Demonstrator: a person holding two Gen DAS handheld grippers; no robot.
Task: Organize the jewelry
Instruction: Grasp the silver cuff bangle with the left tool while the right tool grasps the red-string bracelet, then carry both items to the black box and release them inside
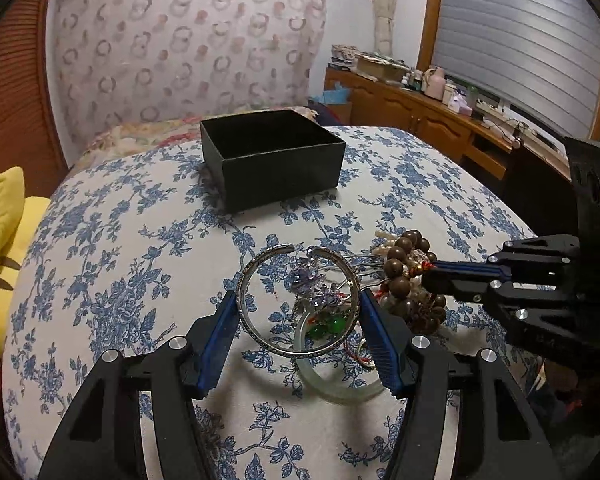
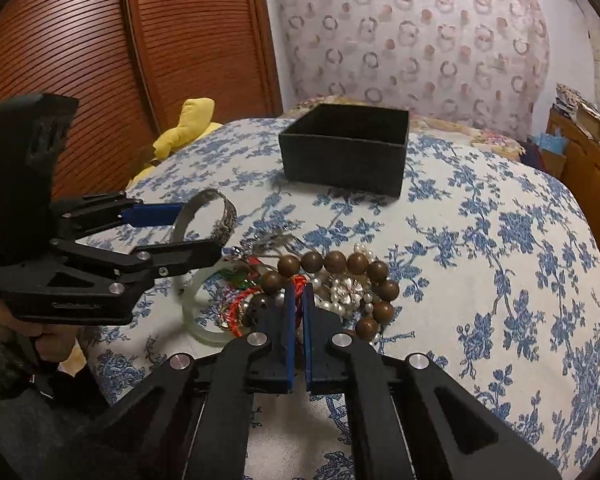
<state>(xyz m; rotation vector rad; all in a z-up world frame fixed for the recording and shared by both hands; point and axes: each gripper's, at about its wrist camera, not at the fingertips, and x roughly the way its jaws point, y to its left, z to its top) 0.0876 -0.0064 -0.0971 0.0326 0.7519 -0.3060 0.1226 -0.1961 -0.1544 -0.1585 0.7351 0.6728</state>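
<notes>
A heap of jewelry lies on the blue-flowered bedspread (image 1: 100, 248). My left gripper (image 1: 298, 296) is shut on a silver bangle (image 1: 239, 288), its blue pads pressing both sides of the ring. In the right wrist view the left gripper (image 2: 198, 230) holds the silver bangle (image 2: 228, 216) upright. My right gripper (image 2: 299, 288) is shut on the red cord (image 2: 299, 282) of a brown wooden bead bracelet (image 2: 336, 262). The left wrist view shows the right gripper (image 1: 430, 276) against the bead bracelet (image 1: 404, 246). A pale green bangle (image 1: 340, 390) lies underneath. An open black box (image 1: 276, 160) stands farther back.
A pearl cluster (image 2: 348, 292), a purple crystal piece (image 1: 312, 284) and green beads (image 1: 324, 326) are tangled in the heap. A yellow plush toy (image 1: 4, 248) sits off the bed's left edge. A cluttered wooden cabinet (image 1: 420, 116) runs along the right, and a louvered door (image 2: 80, 60) stands behind.
</notes>
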